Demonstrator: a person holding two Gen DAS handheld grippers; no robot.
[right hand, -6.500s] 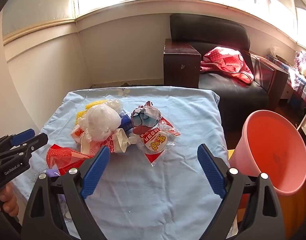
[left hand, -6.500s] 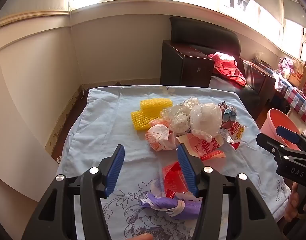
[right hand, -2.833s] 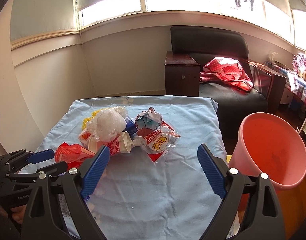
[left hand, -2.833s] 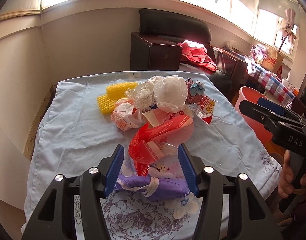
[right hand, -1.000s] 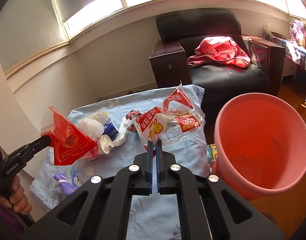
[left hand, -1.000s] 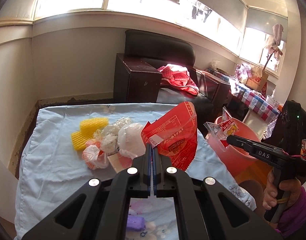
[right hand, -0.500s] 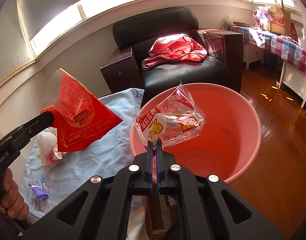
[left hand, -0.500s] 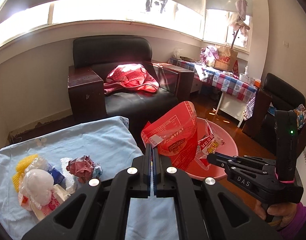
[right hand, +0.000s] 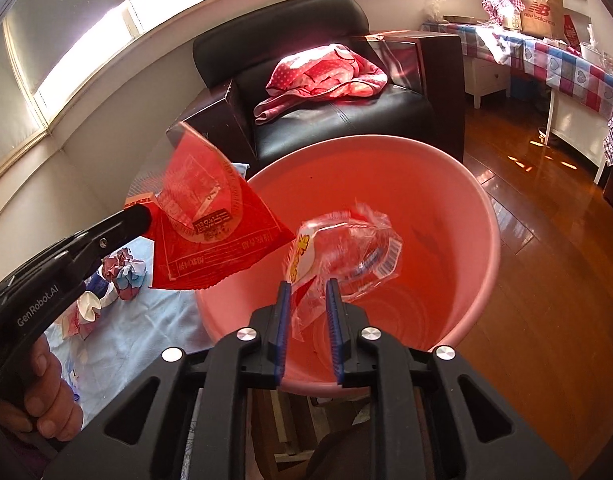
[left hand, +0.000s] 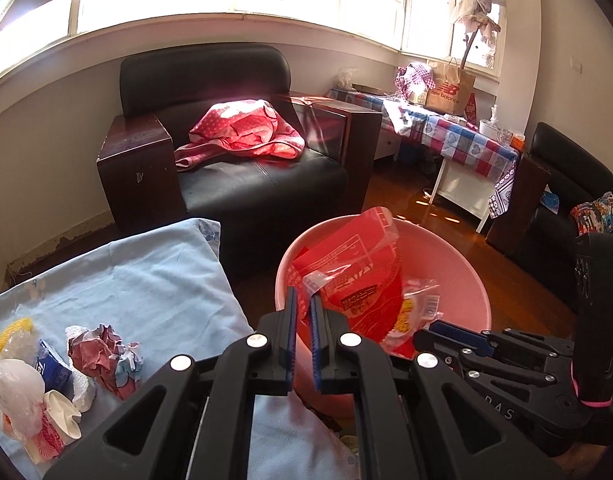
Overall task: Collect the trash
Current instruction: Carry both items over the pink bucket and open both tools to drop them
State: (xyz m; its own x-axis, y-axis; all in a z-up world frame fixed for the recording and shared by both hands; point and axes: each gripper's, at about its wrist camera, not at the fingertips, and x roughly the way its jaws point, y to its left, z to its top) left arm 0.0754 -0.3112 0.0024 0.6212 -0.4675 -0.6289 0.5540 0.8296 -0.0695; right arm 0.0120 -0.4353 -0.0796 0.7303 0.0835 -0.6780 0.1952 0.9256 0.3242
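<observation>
Both grippers are held over the pink bucket (right hand: pixel 482 216) and their jaws are opening: the right gripper (right hand: pixel 308 300) has a clear snack wrapper (right hand: pixel 346 252) loose between its pads, slipping toward the bucket, while the left gripper (left hand: pixel 302 312) has a red wrapper (left hand: pixel 346 272) between barely parted pads, so whether it's gripped can't be told. More crumpled trash (left hand: pixel 102 356) is left near the bed's (left hand: pixel 146 280) left edge, and a black armchair (left hand: pixel 226 128) with a red cloth (left hand: pixel 242 128) is seen behind.
</observation>
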